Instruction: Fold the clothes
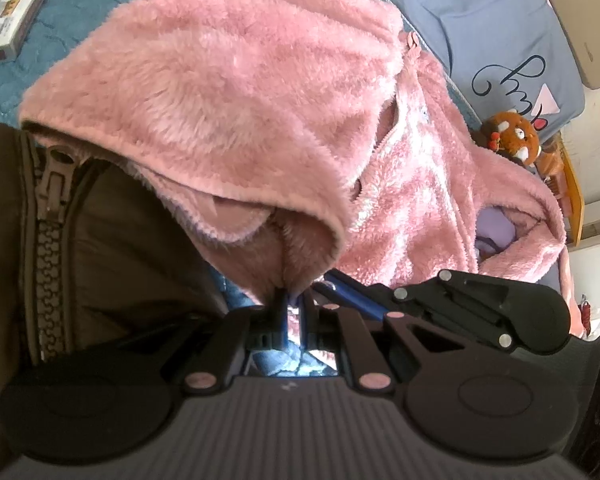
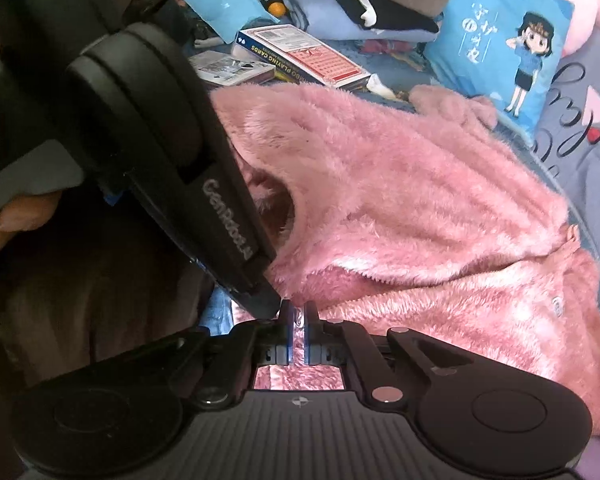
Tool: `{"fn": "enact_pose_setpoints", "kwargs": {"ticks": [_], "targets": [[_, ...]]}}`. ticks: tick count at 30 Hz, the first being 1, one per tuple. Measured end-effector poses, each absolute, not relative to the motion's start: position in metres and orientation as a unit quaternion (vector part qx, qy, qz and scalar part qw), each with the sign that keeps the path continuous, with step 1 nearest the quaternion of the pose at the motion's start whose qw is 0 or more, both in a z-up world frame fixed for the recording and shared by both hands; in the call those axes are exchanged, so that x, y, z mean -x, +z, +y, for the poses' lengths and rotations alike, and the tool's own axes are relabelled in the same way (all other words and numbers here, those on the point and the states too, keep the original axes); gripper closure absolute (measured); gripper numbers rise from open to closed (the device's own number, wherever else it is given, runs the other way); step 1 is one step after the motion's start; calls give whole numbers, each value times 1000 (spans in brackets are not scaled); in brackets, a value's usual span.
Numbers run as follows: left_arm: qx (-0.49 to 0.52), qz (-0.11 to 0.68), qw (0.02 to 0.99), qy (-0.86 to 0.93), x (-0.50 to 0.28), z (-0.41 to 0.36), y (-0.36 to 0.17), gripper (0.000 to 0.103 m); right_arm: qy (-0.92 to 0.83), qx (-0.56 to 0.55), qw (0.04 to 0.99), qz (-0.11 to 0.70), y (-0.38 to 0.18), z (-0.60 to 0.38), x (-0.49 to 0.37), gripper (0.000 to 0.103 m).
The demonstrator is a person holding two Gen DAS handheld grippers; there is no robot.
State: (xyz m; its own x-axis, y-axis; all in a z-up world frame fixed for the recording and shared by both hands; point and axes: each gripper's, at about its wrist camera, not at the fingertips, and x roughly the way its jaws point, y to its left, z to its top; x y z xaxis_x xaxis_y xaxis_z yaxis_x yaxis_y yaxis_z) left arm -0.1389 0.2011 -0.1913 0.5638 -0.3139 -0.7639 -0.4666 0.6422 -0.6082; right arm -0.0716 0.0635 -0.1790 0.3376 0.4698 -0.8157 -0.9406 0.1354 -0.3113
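Observation:
A fluffy pink zip jacket (image 1: 240,100) lies on the bed with one side folded over, its zipper (image 1: 412,46) running along the right of the fold. My left gripper (image 1: 294,300) is shut on a bunched edge of the pink fabric at the near side. My right gripper (image 2: 298,312) sits right beside it, its blue pads (image 2: 310,316) close together with pink fleece between them. In the right wrist view the left gripper (image 2: 270,302) slants in from the upper left, its tip nearly touching my right fingers. The jacket (image 2: 400,180) spreads away to the right.
A person's brown zipped coat (image 1: 80,220) fills the near left, and a hand (image 2: 20,212) holds the left tool. Playing-card boxes (image 2: 300,52), a stack of folded clothes (image 2: 360,4) and a blue cartoon pillow (image 2: 512,40) lie behind. A brown plush toy (image 1: 512,138) sits right.

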Motion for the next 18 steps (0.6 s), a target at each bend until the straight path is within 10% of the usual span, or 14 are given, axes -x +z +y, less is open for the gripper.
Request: {"fn": "enact_pose_setpoints", "kwargs": {"ticks": [18], "targets": [[423, 459, 780, 42, 142, 205, -190, 95, 480, 434, 723, 241, -177, 53, 96, 101]]}}
